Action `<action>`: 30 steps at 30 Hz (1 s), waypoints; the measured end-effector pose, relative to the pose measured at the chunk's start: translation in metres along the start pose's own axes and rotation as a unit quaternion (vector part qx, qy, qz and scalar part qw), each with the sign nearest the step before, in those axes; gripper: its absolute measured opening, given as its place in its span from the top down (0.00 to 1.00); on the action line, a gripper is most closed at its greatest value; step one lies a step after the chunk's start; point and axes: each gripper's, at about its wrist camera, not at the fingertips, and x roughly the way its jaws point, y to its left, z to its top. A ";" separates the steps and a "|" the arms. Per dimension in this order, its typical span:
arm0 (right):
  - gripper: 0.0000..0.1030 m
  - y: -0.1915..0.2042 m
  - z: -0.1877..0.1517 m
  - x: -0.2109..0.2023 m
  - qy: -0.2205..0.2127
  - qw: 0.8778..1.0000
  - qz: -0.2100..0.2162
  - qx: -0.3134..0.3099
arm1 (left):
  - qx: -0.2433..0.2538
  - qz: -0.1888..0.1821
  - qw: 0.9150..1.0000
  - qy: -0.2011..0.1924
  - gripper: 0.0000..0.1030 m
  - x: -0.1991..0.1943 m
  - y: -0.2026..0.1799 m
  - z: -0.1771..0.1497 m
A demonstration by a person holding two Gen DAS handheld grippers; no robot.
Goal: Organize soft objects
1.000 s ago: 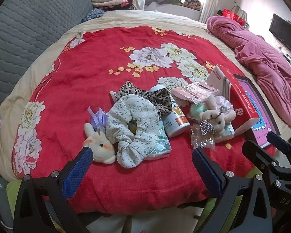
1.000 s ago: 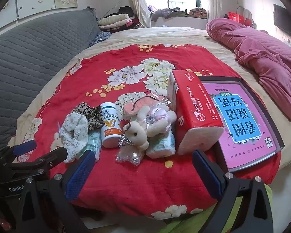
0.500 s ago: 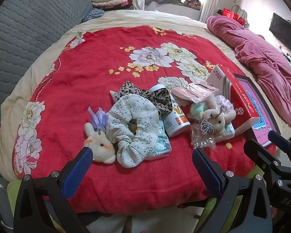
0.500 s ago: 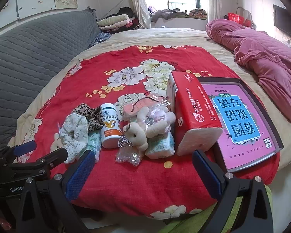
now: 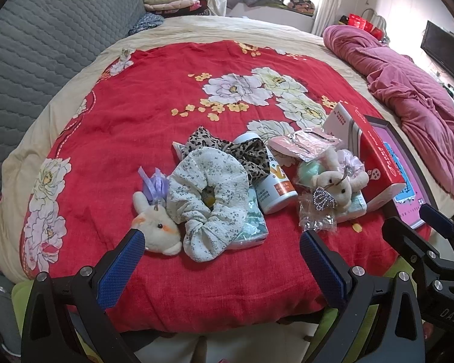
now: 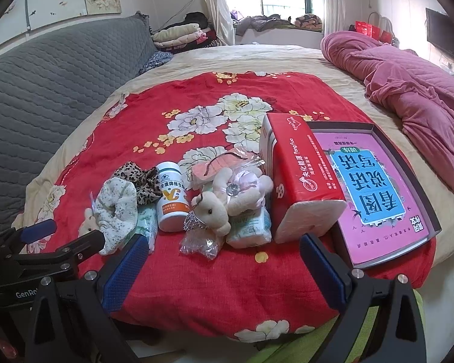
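Note:
A heap of small things lies on the red flowered blanket (image 5: 154, 133) near the bed's front edge. From left: a white plush bunny (image 5: 157, 231) with a lilac bow, a pale floral scrunchie (image 5: 208, 202) (image 6: 116, 211), a leopard scrunchie (image 5: 227, 148) (image 6: 139, 181), a white pill bottle (image 5: 275, 186) (image 6: 171, 199), a cream plush bear (image 5: 337, 181) (image 6: 218, 211) on tissue packs. My left gripper (image 5: 221, 267) hangs open just short of the bunny and scrunchie. My right gripper (image 6: 224, 272) is open in front of the bear, holding nothing.
A red tissue box (image 6: 299, 181) (image 5: 375, 163) leans on a dark tray holding a pink book (image 6: 375, 190). A crumpled pink quilt (image 6: 408, 90) lies at the right. A grey quilted headboard (image 6: 51, 90) runs along the left. Folded clothes (image 6: 178, 34) are stacked at the back.
Both grippers have barely drifted; the objects on the blanket stay where they were.

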 end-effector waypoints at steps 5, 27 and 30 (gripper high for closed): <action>0.02 0.000 0.000 0.001 0.001 1.000 0.001 0.000 | -0.001 0.001 1.000 0.000 0.00 0.000 0.000 0.000; 0.02 -0.002 -0.002 0.013 0.014 1.000 0.001 0.004 | -0.065 -0.010 0.998 0.024 0.00 0.017 0.047 0.006; 0.02 -0.001 -0.003 0.019 0.020 1.000 0.004 0.005 | -0.084 -0.007 0.996 0.027 0.00 0.025 0.066 0.010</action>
